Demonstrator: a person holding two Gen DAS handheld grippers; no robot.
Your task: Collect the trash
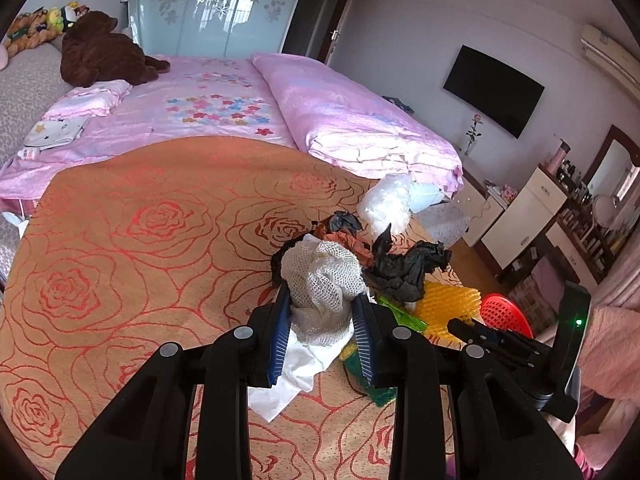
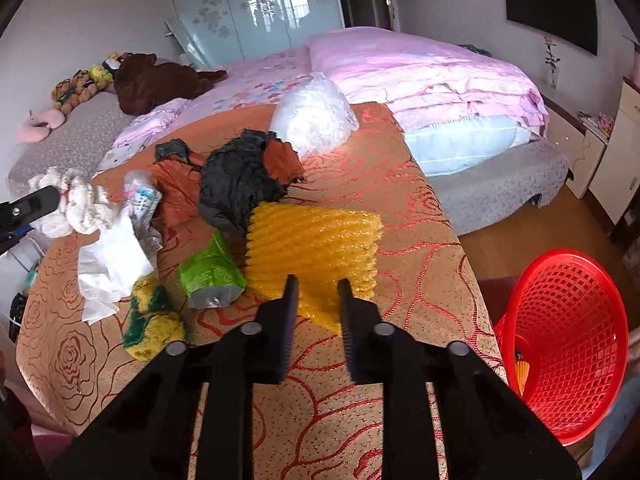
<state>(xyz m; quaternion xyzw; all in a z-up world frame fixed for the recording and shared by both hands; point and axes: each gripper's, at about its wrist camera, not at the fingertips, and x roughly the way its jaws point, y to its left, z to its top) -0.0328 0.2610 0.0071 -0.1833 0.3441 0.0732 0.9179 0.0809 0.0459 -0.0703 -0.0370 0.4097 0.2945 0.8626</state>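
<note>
The left gripper (image 1: 323, 300) has its blue-padded jaws closed partway around a wad of white mesh netting (image 1: 322, 276), a crumpled, open-weave bundle that bulges above the fingertips and is pinched at its lower end. Under it lies a sheet of white tissue (image 1: 298, 368), creased and spread flat on the orange rose-patterned cloth (image 1: 132, 240) that covers the table.

The right gripper (image 2: 318, 292) hovers with its black jaws parted, a clear gap between them, holding nothing that can be seen; its fingertips sit over the near edge of a yellow foam net (image 2: 316, 248), ribbed and bright, and whether they touch it cannot be told.

The rest of the trash is heaped on the cloth. Left of the yellow net lies a green packet (image 2: 212, 276) with a torn silvery end, and nearer still a green and yellow sponge (image 2: 150, 320). Just beyond the yellow net is a crumpled black plastic bag (image 2: 236, 188) with an orange-brown bag (image 2: 176, 196) beside it, and at the far edge of the table a puffy clear plastic bag (image 2: 314, 114).

A red mesh basket (image 2: 568, 344) stands tilted off the right side of the table, its mouth turned toward the table. A pink bed (image 2: 420, 68) lies beyond.
</note>
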